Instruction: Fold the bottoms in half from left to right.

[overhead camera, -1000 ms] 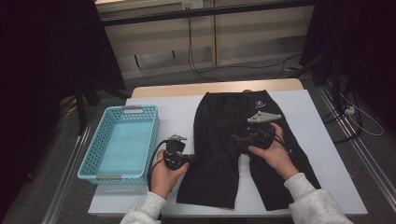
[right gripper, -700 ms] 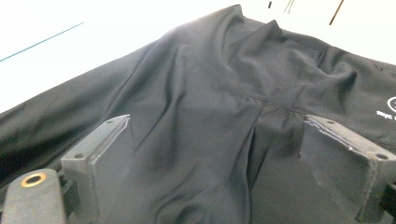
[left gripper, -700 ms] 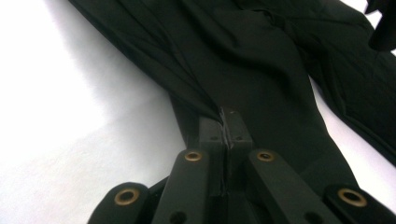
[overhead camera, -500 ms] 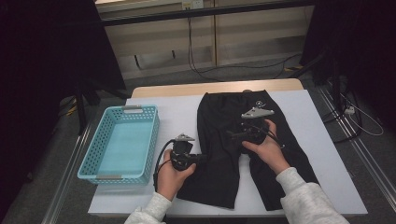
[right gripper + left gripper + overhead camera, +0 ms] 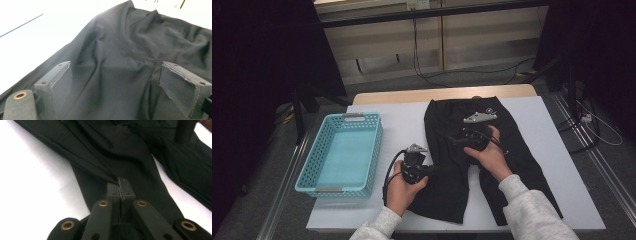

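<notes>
High view: black soft-fabric trousers [image 5: 472, 165] lie flat beneath both grippers; left gripper view: left gripper [image 5: 121, 185] pinches a limp fabric fold, best gripped at edges; right gripper view: right gripper [image 5: 113, 82] hovers released above the cloth.

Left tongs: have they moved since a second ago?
Yes. The left tongs, shut on the black shorts, drew away from the blue basket, toward the shorts' middle.

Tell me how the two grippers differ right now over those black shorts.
The left gripper is shut, pinching a fold at the edge of the black shorts; the right gripper stands open, with cloth between its jaws but not clamped. The left sits at the shorts' side edge, the right over their middle. Each is held in one hand.
</notes>
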